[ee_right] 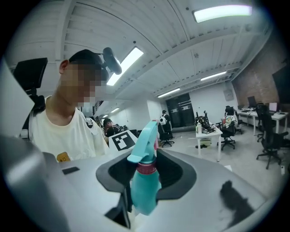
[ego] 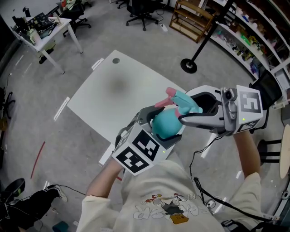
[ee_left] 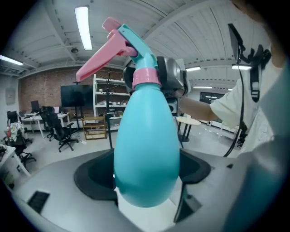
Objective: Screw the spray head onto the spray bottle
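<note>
In the head view a teal spray bottle [ego: 165, 124] is held in the air above the white table's near edge. Its teal spray head [ego: 185, 102], with a pink trigger [ego: 164, 99] and a pink collar [ee_left: 146, 75], sits on the neck. My left gripper [ego: 161, 130] is shut on the bottle's round body [ee_left: 147, 149]. From the right, my right gripper [ego: 182, 119] is shut at the neck, and its jaws flank the collar [ee_right: 146, 168] under the spray head [ee_right: 146, 144]. How far the collar is threaded on is hidden.
The white table [ego: 104, 97] lies ahead and below. Beyond it are a black round stand base [ego: 189, 65], a wooden shelf [ego: 190, 18], office chairs [ego: 142, 11] and a cluttered desk [ego: 43, 34]. A cable [ego: 199, 188] hangs from my right gripper.
</note>
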The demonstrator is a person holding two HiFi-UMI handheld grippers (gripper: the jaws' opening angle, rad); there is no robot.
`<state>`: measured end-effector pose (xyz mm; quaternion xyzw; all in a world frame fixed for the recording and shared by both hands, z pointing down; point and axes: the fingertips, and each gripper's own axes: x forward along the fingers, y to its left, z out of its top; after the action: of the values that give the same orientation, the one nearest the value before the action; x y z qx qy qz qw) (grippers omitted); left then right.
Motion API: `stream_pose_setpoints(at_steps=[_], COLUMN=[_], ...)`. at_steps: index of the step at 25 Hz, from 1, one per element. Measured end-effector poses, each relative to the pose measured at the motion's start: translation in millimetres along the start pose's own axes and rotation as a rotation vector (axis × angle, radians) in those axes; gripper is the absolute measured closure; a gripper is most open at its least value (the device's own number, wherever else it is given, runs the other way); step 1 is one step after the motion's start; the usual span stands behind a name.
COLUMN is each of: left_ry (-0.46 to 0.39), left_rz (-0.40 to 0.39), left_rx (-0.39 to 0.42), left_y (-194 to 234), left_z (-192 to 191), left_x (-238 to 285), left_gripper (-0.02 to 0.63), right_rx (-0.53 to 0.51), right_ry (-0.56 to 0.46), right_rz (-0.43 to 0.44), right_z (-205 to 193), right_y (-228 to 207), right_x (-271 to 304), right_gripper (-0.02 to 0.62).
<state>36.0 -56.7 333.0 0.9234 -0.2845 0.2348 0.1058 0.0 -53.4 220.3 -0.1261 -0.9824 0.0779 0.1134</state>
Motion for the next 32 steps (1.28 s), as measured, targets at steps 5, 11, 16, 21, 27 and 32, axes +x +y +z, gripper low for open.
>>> stream_pose_setpoints(at_steps=[5, 11, 16, 21, 27, 32], left_ry=[-0.003, -0.030, -0.062, -0.071, -0.107, -0.158], left_rz=[0.190, 0.368, 0.449, 0.549, 0.503, 0.462], left_rx=[0.006, -0.021, -0.071, -0.092, -0.138, -0.128], left_y=[23, 48, 58, 73, 72, 64], left_z=[5, 11, 15, 22, 25, 15], left_x=[2, 2, 8, 7, 11, 3], left_gripper=[0.201, 0.201, 0.201, 0.201, 0.201, 0.201], right_rx=[-0.017, -0.024, -0.013, -0.014, -0.004, 0.009], right_ry=[0.002, -0.041, -0.070, -0.090, -0.131, -0.123], right_rz=[-0.131, -0.267, -0.363, -0.518, -0.625, -0.559], right_z=[5, 12, 13, 20, 16, 6], right_y=[-14, -31, -43, -57, -59, -44], right_x=[0, -1, -5, -9, -9, 2], right_gripper=[0.459, 0.459, 0.459, 0.459, 0.457, 0.386])
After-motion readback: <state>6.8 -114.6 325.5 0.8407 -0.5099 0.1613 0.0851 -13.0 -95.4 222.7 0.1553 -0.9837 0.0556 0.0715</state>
